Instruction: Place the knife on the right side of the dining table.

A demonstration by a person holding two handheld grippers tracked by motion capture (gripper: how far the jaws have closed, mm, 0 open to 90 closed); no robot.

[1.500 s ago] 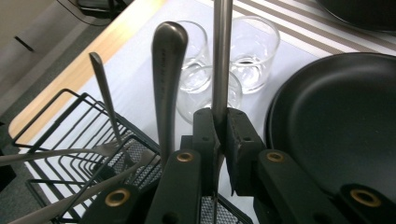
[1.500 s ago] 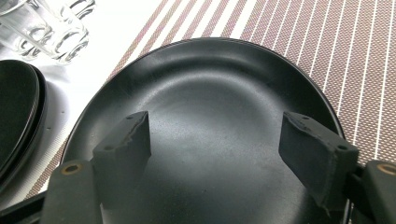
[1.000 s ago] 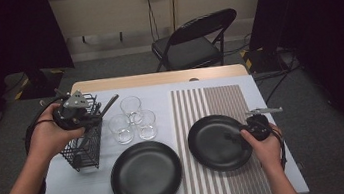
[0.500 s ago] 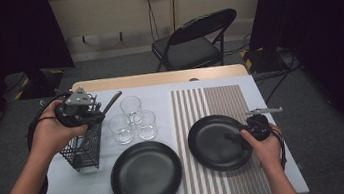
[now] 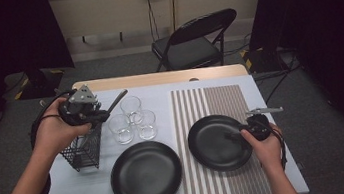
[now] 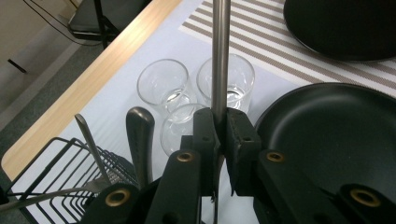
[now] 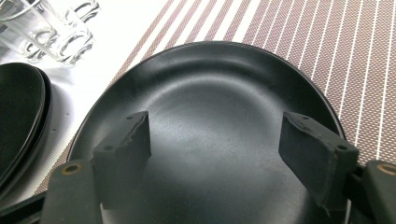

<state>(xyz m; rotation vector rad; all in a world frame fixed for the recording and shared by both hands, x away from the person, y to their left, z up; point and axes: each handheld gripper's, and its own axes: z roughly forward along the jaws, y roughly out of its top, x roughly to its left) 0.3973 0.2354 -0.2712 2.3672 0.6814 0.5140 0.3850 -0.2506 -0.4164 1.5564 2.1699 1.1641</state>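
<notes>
left hand (image 5: 56, 132) slightly shifted, fingers (image 6: 205, 128) tight on utensil handle (image 6: 220, 56); right fingers (image 7: 123, 140) wide apart.

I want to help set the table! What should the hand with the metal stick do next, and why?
Probably carry it toward a plate. The left tongs are shut on the thin metal handle of a piece of cutlery, lifted above the wire basket. The near plate lies bare beside it, so laying the piece down next to that plate looks sensible.
</notes>
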